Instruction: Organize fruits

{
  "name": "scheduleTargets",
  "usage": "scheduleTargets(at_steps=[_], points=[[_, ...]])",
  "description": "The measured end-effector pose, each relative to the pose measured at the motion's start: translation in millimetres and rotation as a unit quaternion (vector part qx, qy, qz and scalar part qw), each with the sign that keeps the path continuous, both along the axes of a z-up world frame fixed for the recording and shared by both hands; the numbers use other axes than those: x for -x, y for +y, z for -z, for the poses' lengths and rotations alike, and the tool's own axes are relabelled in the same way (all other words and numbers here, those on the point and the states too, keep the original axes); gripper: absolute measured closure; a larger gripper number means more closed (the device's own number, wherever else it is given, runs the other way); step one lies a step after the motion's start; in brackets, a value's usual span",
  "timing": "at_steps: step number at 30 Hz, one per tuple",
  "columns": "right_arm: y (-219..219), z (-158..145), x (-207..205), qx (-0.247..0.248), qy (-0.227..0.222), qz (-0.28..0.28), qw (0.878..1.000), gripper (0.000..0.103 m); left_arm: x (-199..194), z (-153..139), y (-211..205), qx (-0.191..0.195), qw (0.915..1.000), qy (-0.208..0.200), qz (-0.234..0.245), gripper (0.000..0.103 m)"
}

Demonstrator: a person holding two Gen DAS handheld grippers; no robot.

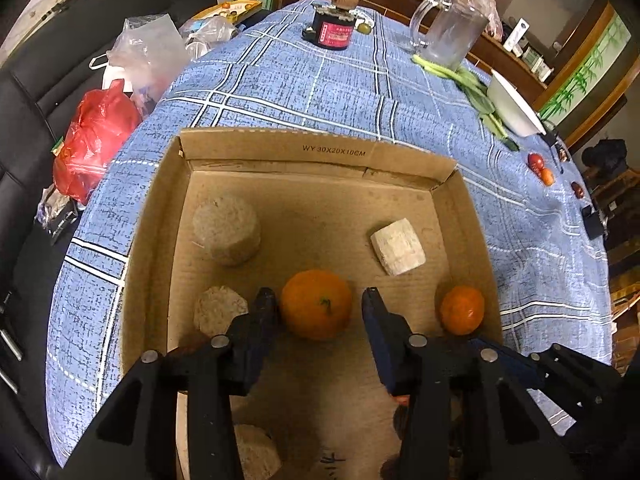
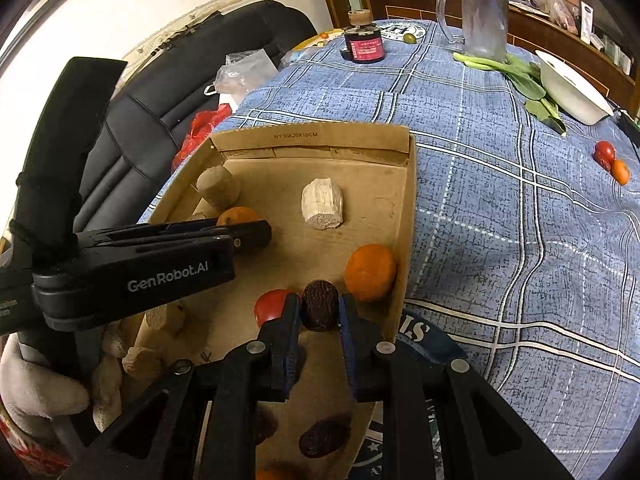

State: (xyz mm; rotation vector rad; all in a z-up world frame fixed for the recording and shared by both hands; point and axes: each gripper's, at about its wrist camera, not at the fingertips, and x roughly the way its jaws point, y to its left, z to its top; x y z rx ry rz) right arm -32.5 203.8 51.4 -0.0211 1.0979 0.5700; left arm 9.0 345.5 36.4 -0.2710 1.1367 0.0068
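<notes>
An open cardboard box [image 1: 280,152] sits on the blue checked tablecloth. Inside it, a large orange [image 1: 316,304] rests on the floor between the fingers of my left gripper [image 1: 318,296], which stands open with small gaps on both sides. A smaller orange [image 1: 462,310] lies by the box's right wall. In the right wrist view, my right gripper [image 2: 320,304] is low in the box with a dark wrinkled date [image 2: 320,308] between its fingers; the pads look just off it. A red fruit [image 2: 272,304] lies to its left, and more dates [image 2: 324,436] lie below.
Pale foam blocks [image 1: 226,230] [image 1: 398,246] stand in the box. On the cloth to the right lie a red fruit [image 2: 604,152] and a small orange one [image 2: 621,171]. Farther back are a white bowl [image 2: 572,88], greens, a clear jug [image 2: 482,20] and a black jar [image 2: 364,46]. Bags [image 1: 96,136] lie on the sofa.
</notes>
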Motion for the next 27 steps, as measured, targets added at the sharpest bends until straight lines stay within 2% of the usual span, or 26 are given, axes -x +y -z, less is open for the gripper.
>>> scheduleTargets(at_steps=[2, 7, 9, 13, 15, 16, 18, 20, 21, 22, 23, 27], points=[[-0.1, -1.6, 0.5, -0.001, -0.002, 0.003, 1.000, 0.061, 1.5, -4.7, 2.0, 0.005, 1.0000, -0.007, -0.003, 0.054], [-3.1, -10.6, 6.4, 0.000, -0.008, 0.002, 1.000, 0.061, 9.7, -19.0, 4.4, 0.009, 0.9994, -0.028, -0.017, 0.051], [-5.8, -15.8, 10.0, -0.002, -0.013, 0.001, 1.000, 0.061, 17.2, -27.8, 2.4, -0.002, 0.9990, -0.039, -0.022, 0.051], [-20.0, -26.3, 15.6, -0.017, -0.018, 0.008, 1.000, 0.060, 38.3, -51.9, -6.4, -0.051, 0.9952, -0.076, -0.036, 0.051], [-28.5, -29.6, 18.5, -0.024, -0.020, 0.010, 0.999, 0.060, 53.9, -68.1, -12.9, -0.084, 0.9900, -0.101, -0.052, 0.050], [-34.0, -32.0, 20.8, -0.027, -0.023, 0.011, 0.999, 0.060, 64.1, -78.1, -17.3, -0.103, 0.9856, -0.116, -0.067, 0.045], [-43.6, -36.3, 25.4, -0.030, -0.026, 0.011, 0.999, 0.060, 79.8, -94.9, -23.6, -0.138, 0.9747, -0.143, -0.103, 0.031], [-56.3, -41.9, 33.8, -0.033, -0.032, 0.009, 0.999, 0.060, 100.1, -115.4, -30.8, -0.171, 0.9580, -0.174, -0.150, 0.005], [-62.9, -45.1, 38.4, -0.035, -0.036, 0.009, 0.999, 0.060, 110.2, -126.1, -33.7, -0.178, 0.9505, -0.192, -0.167, 0.003], [-69.7, -47.7, 42.7, -0.036, -0.039, 0.008, 0.999, 0.060, 120.6, -136.9, -36.9, -0.174, 0.9449, -0.210, -0.181, 0.002], [-73.9, -49.0, 45.1, -0.036, -0.040, 0.007, 0.999, 0.060, 126.3, -142.8, -37.7, -0.165, 0.9435, -0.216, -0.190, 0.001], [-95.9, -57.7, 60.7, -0.038, -0.051, 0.000, 0.998, 0.059, 142.1, -150.9, -39.4, -0.115, 0.9454, -0.193, -0.236, 0.001]])
